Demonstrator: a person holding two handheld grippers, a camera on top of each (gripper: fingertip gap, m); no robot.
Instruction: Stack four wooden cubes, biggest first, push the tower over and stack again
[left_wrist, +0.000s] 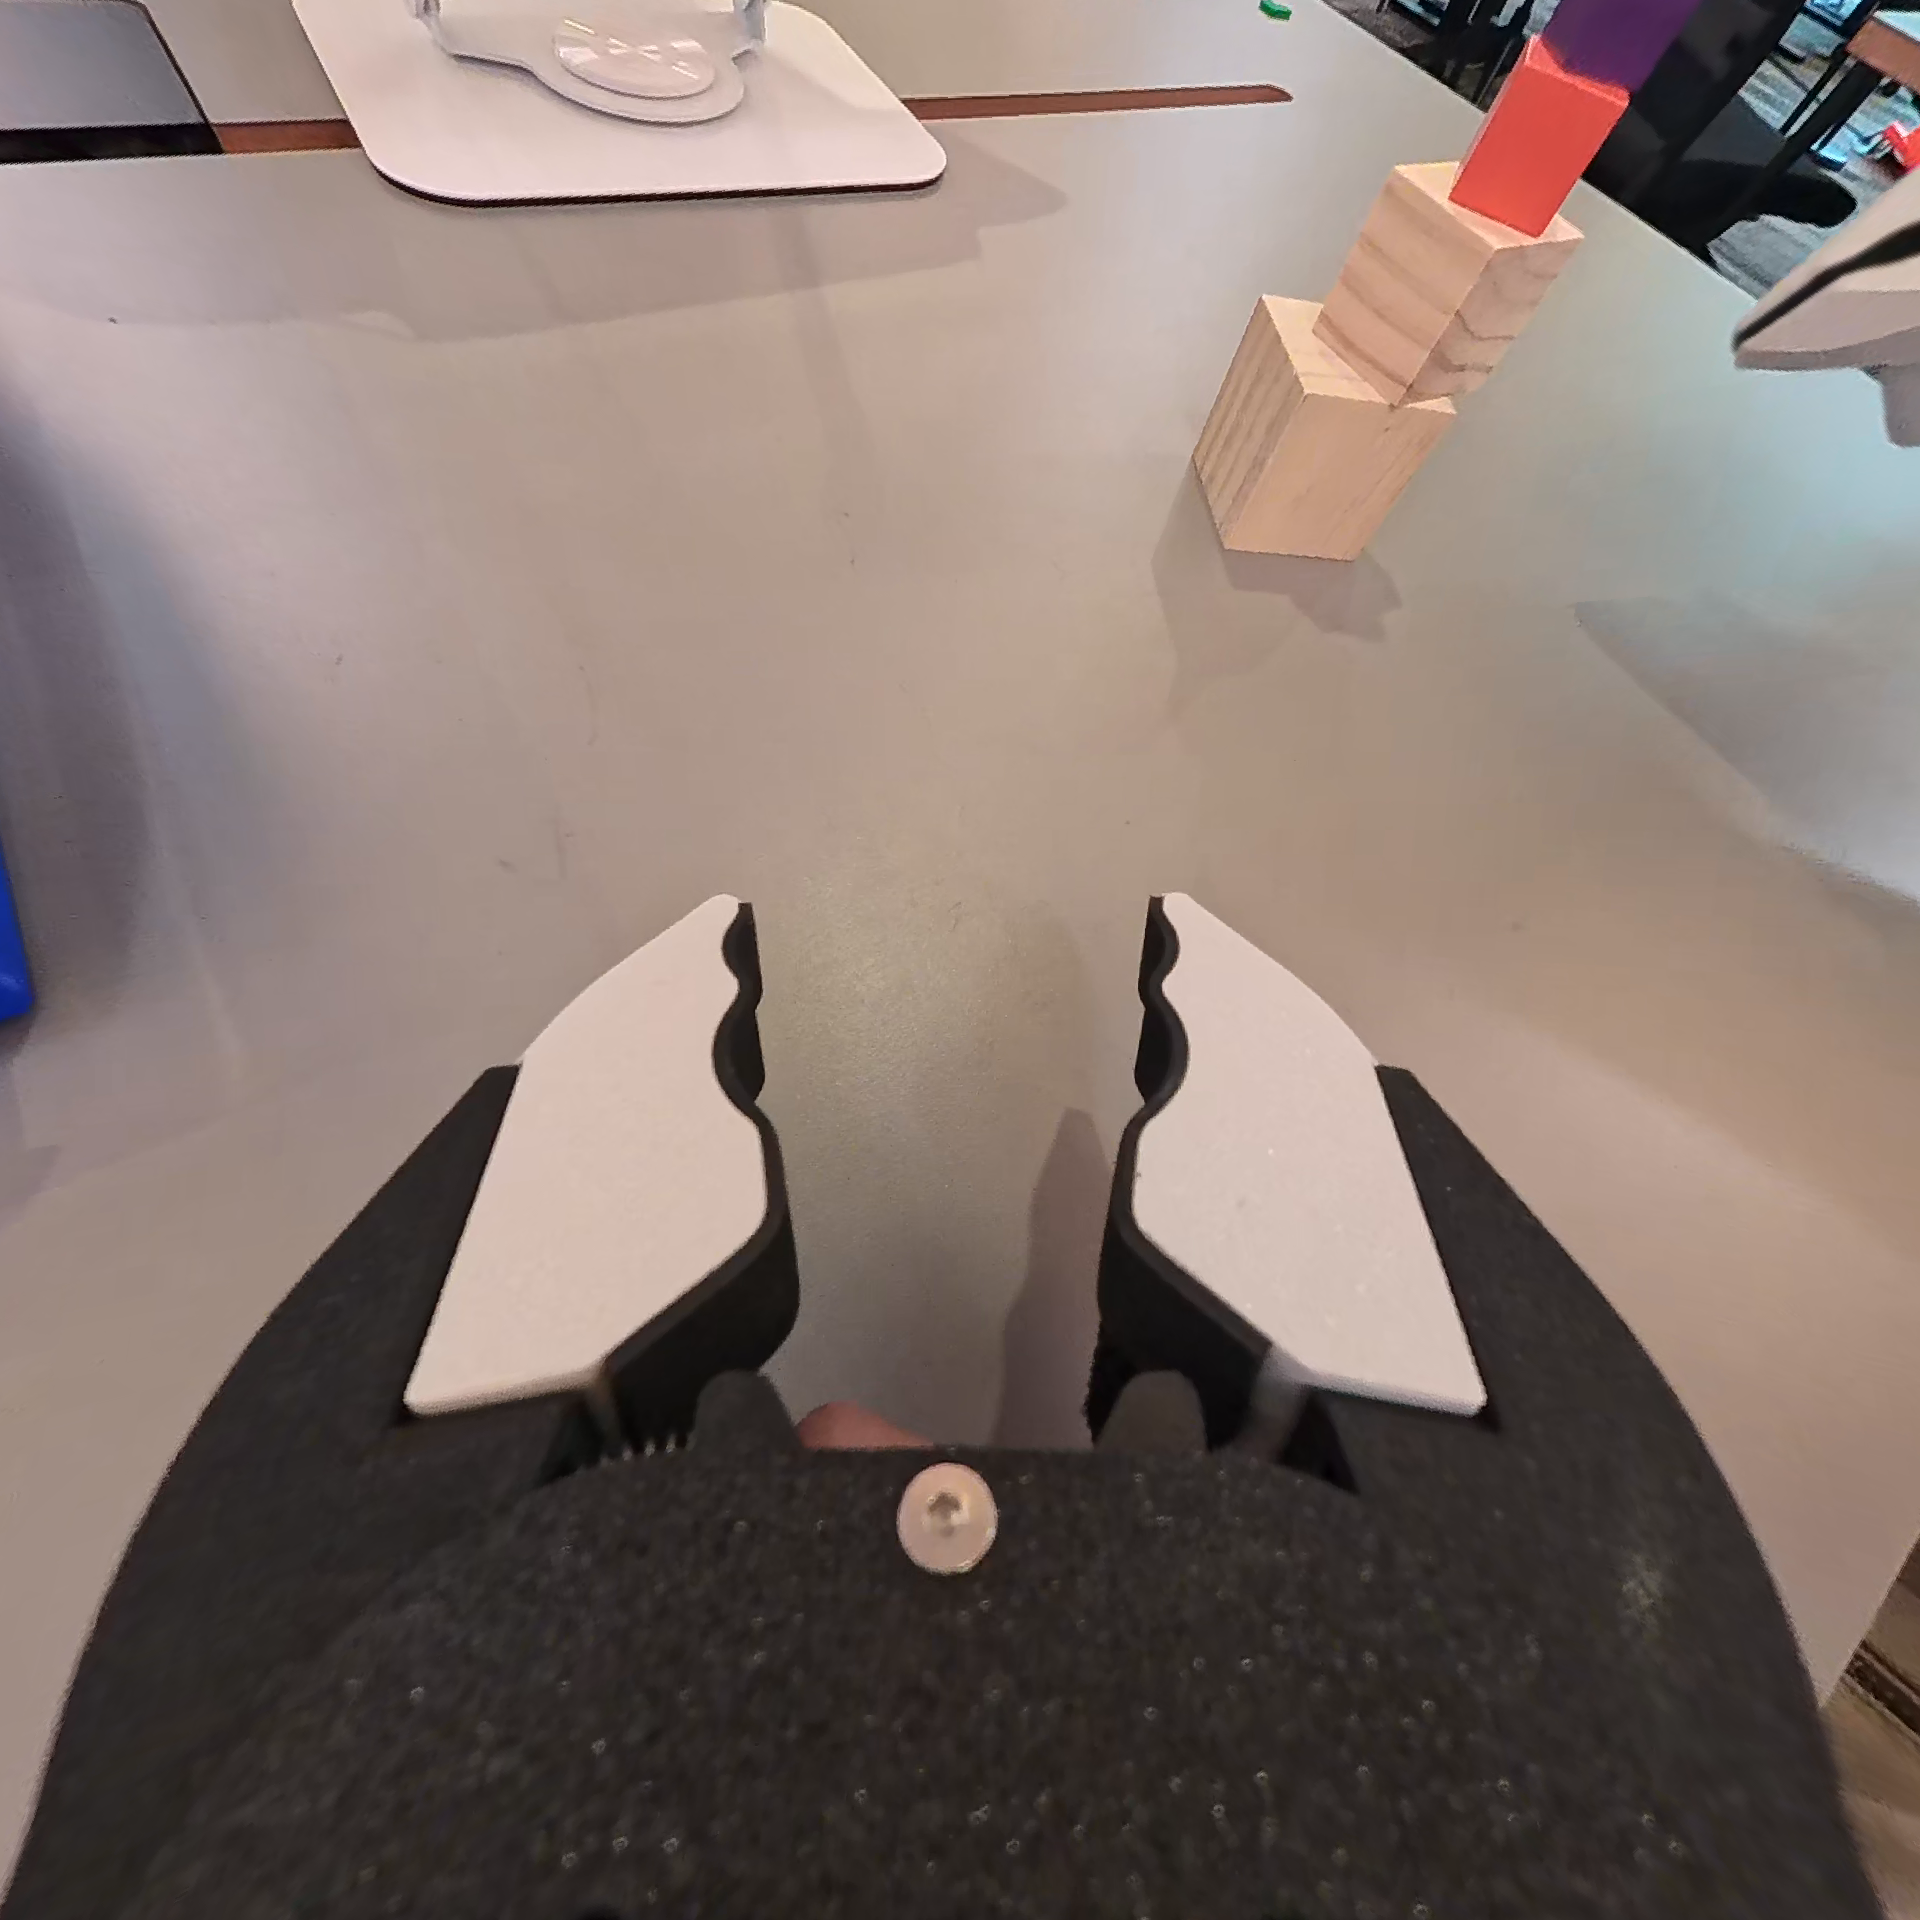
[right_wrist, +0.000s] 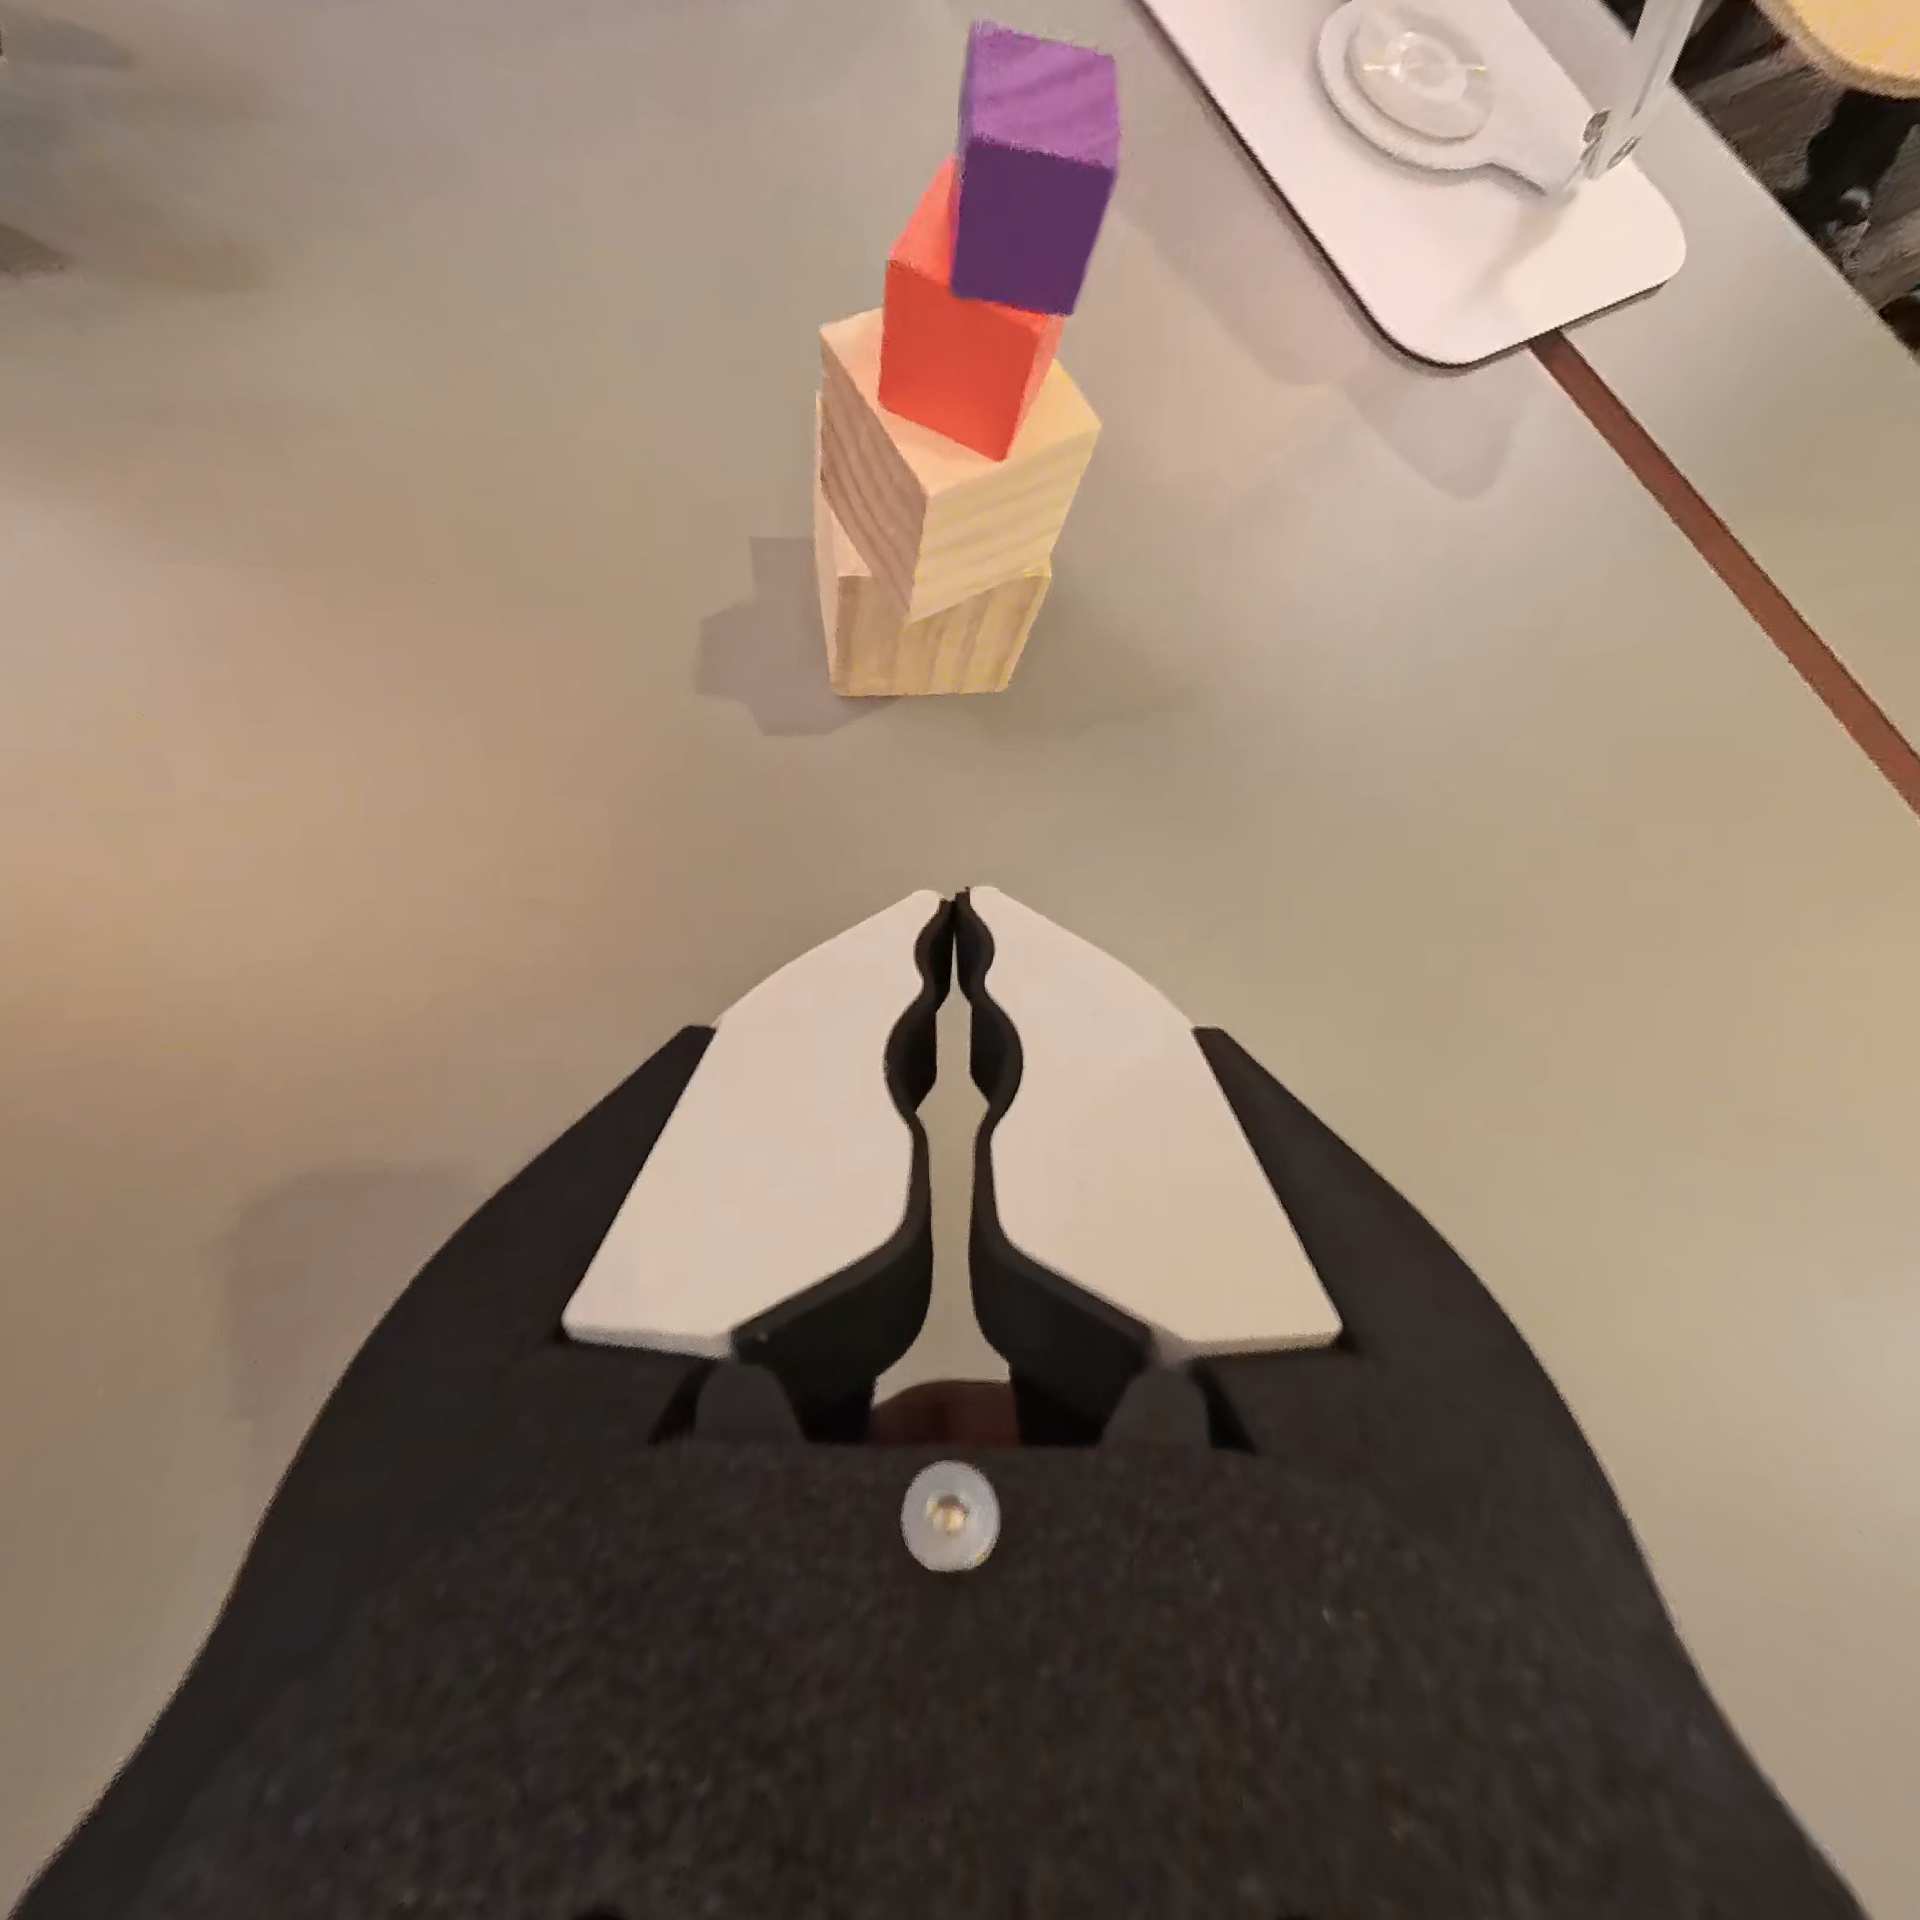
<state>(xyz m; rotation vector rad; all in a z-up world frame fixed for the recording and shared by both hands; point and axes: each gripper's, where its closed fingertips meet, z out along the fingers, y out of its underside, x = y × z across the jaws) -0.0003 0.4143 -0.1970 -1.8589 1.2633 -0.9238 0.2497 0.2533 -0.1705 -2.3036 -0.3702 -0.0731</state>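
Four cubes stand stacked on the grey surface (right_wrist: 312, 831): a large plain cube (right_wrist: 935, 644) at the base, a second plain cube (right_wrist: 956, 499) on it, a red cube (right_wrist: 956, 364) next, and a purple cube (right_wrist: 1034, 177) on top. The tower's long axis is vertical, but the layers are twisted against each other, and the purple one sits off towards the right edge of the red.

The right gripper (right_wrist: 954, 904) has its jaws pressed together with nothing between them, and it points straight at the tower from a little way off. The left gripper (left_wrist: 951, 914) is spread wide and empty, well apart from the tower, which stands to its front right.

The stack looks complete, so the push is probably the step in hand. The closed tips make a good blunt pusher. Meet the tower high, at the red or purple cube, and drive steadily forward so that it topples away over bare surface and not sideways towards the white mat (right_wrist: 1455, 208) with its clear stand (right_wrist: 1423, 83). A low push would only slide the base.
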